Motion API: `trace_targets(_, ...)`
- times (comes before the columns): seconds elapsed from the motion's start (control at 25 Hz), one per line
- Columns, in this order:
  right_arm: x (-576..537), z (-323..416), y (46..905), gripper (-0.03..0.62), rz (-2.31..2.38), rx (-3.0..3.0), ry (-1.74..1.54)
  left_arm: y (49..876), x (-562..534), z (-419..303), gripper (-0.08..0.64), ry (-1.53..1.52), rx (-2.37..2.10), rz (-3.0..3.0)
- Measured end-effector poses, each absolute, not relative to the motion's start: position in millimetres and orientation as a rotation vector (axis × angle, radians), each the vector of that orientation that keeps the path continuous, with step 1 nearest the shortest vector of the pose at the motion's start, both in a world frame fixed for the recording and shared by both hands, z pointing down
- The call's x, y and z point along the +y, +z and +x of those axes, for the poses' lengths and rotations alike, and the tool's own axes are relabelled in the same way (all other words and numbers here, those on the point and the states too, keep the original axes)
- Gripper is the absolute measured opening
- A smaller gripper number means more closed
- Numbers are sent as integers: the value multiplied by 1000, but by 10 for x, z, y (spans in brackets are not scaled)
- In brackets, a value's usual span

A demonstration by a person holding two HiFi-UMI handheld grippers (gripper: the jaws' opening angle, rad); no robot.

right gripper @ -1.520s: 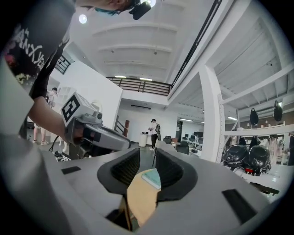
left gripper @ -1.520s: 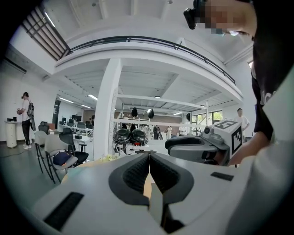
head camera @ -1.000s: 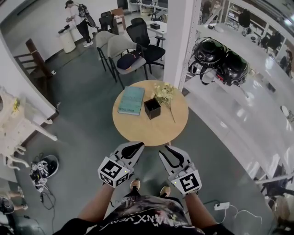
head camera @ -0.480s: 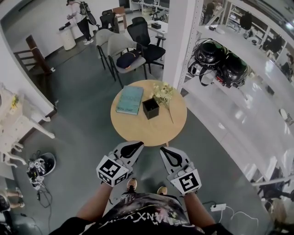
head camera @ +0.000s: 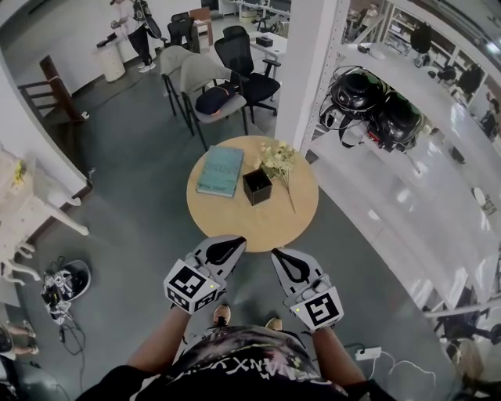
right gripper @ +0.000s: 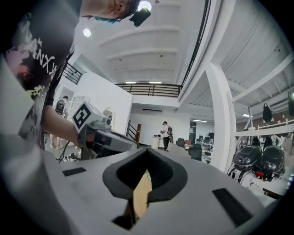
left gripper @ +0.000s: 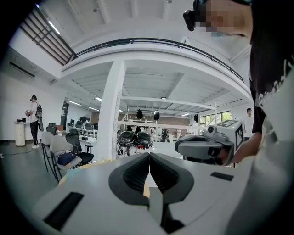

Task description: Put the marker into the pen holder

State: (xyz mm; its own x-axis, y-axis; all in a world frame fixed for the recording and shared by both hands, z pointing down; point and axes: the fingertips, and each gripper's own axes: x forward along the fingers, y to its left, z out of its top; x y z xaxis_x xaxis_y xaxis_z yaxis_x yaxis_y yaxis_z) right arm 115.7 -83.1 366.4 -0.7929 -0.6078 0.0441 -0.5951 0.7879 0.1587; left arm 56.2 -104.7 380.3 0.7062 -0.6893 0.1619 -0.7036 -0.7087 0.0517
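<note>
The black square pen holder [head camera: 257, 186] stands upright in the middle of the round wooden table [head camera: 258, 223], between a teal book [head camera: 221, 170] and a spray of pale flowers [head camera: 279, 160]. No marker shows in any view. Both grippers hang over the floor just short of the table's near edge. My left gripper [head camera: 236, 241] [left gripper: 149, 155] is shut with its pads meeting and nothing between them. My right gripper [head camera: 275, 253] [right gripper: 147, 150] has just been closing and is now shut, also on nothing. Each gripper view shows the other gripper alongside.
Grey and black chairs [head camera: 211, 86] stand beyond the table. A white pillar [head camera: 309, 70] rises at its far right, next to a white counter with dark helmets [head camera: 376, 106]. A person [head camera: 137, 23] stands far back. Shoes and cables [head camera: 59, 286] lie on the floor at left.
The right gripper's jaws have closed from open to shut. Both grippers and the view have edged a little toward the table.
</note>
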Motion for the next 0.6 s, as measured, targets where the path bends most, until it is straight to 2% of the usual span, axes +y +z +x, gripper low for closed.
trace_targets(0.6, -1041, 1051, 3626, 2, 979, -2879, -212, 3757, -1274, 385, 21, 182, -1180, 2794)
